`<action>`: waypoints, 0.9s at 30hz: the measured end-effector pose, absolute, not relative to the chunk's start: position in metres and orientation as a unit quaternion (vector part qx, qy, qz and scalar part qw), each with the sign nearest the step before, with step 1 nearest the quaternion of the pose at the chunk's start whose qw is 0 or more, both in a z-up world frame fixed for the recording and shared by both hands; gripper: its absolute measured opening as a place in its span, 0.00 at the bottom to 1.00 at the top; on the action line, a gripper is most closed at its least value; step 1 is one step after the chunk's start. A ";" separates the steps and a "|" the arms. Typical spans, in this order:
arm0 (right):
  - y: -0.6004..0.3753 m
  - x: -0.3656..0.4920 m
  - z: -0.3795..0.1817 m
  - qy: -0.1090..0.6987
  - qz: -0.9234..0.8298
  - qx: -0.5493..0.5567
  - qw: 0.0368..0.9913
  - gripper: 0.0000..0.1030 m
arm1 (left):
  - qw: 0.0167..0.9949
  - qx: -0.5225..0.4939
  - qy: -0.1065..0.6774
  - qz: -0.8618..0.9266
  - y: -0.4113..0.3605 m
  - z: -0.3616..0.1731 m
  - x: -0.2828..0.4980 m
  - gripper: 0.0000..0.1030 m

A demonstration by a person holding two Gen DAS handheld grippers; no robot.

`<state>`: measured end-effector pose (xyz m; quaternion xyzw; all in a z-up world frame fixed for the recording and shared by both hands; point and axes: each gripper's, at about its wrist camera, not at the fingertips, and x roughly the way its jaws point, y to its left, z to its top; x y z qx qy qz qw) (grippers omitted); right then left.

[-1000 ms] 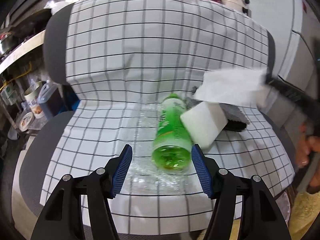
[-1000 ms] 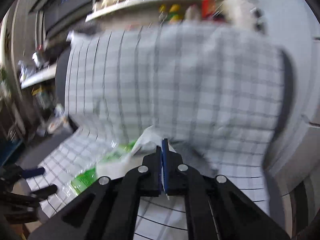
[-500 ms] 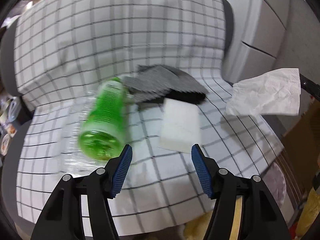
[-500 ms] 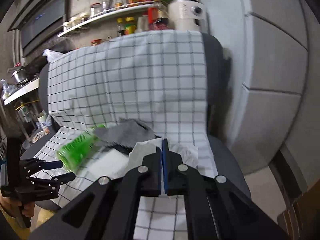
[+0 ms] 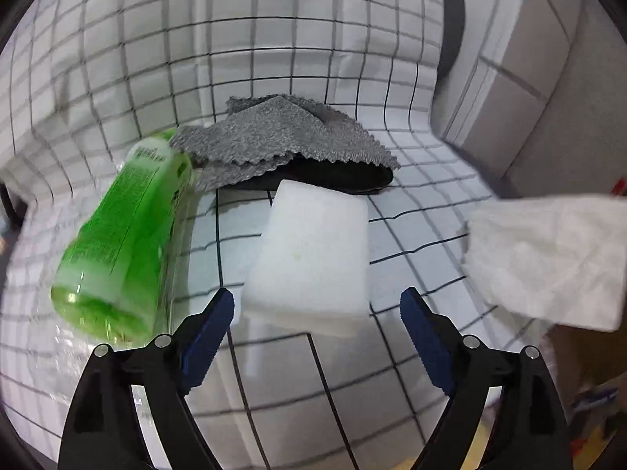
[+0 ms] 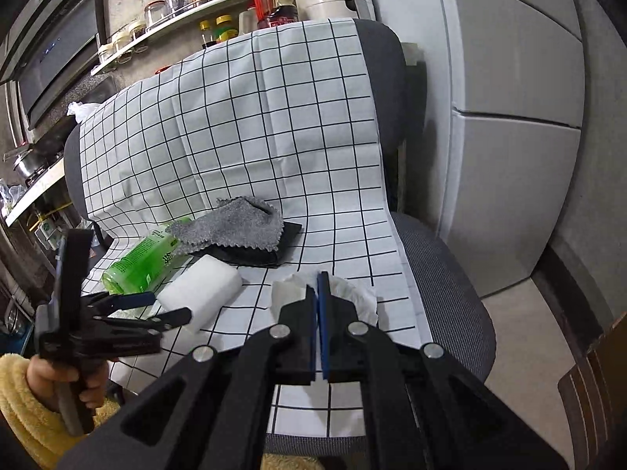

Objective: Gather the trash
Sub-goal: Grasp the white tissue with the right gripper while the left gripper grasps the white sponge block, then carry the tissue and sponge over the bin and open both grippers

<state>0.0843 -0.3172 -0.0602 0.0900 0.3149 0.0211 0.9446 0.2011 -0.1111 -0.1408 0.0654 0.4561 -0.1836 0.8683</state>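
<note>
My right gripper (image 6: 318, 286) is shut on a crumpled white tissue (image 6: 352, 295), held above the chair seat's right side; the tissue also shows in the left wrist view (image 5: 548, 258). My left gripper (image 5: 317, 309) is open and empty, its jaws just in front of a white sponge block (image 5: 309, 258) lying on the seat. It also shows in the right wrist view (image 6: 156, 307). A green plastic bottle (image 5: 121, 235) lies on its side left of the sponge. A grey cloth (image 5: 282, 137) lies behind, over a flat black item (image 5: 352, 174).
The things lie on a checked cloth (image 6: 254, 117) draped over a grey office chair (image 6: 443, 274). A grey cabinet (image 6: 509, 117) stands to the right. A shelf with jars and bottles (image 6: 196, 0) is behind. A cardboard edge (image 6: 595, 372) is at lower right.
My left gripper has swung right from the bottle and now faces the sponge. My right gripper has drawn back and right with the tissue, away from the seat.
</note>
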 end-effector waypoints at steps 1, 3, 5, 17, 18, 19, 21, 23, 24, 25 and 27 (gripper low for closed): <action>-0.318 0.084 -0.061 0.316 0.021 0.091 0.944 0.02 | 0.867 0.080 0.458 -0.178 -0.115 -0.144 0.203 0.84; -0.318 0.084 -0.061 0.318 0.023 0.091 0.943 0.02 | 0.865 0.103 0.460 -0.171 -0.121 -0.151 0.207 0.84; -0.317 0.084 -0.061 0.319 0.025 0.089 0.943 0.02 | 0.865 0.110 0.460 -0.169 -0.123 -0.156 0.209 0.84; -0.318 0.059 -0.051 0.306 0.035 0.112 0.945 0.02 | 0.886 0.044 0.422 -0.187 -0.105 -0.116 0.164 0.65; -0.319 0.055 -0.049 0.304 0.035 0.115 0.945 0.02 | 0.888 0.038 0.417 -0.189 -0.105 -0.110 0.157 0.65; -0.321 0.049 -0.048 0.300 0.033 0.120 0.946 0.02 | 0.891 0.029 0.409 -0.195 -0.104 -0.102 0.147 0.65; -0.326 0.038 -0.046 0.295 0.026 0.129 0.946 0.02 | 0.894 0.019 0.398 -0.207 -0.103 -0.091 0.130 0.65; -0.332 0.026 -0.046 0.292 0.021 0.139 0.946 0.02 | 0.895 0.017 0.389 -0.217 -0.106 -0.085 0.115 0.65; -0.335 0.019 -0.046 0.291 0.016 0.142 0.946 0.02 | 0.895 0.016 0.386 -0.224 -0.108 -0.081 0.106 0.65; -0.338 0.013 -0.046 0.289 0.011 0.144 0.946 0.02 | 0.895 0.015 0.383 -0.230 -0.112 -0.080 0.099 0.65; -0.345 -0.002 -0.047 0.283 -0.003 0.146 0.948 0.02 | 0.895 0.017 0.376 -0.240 -0.118 -0.076 0.087 0.65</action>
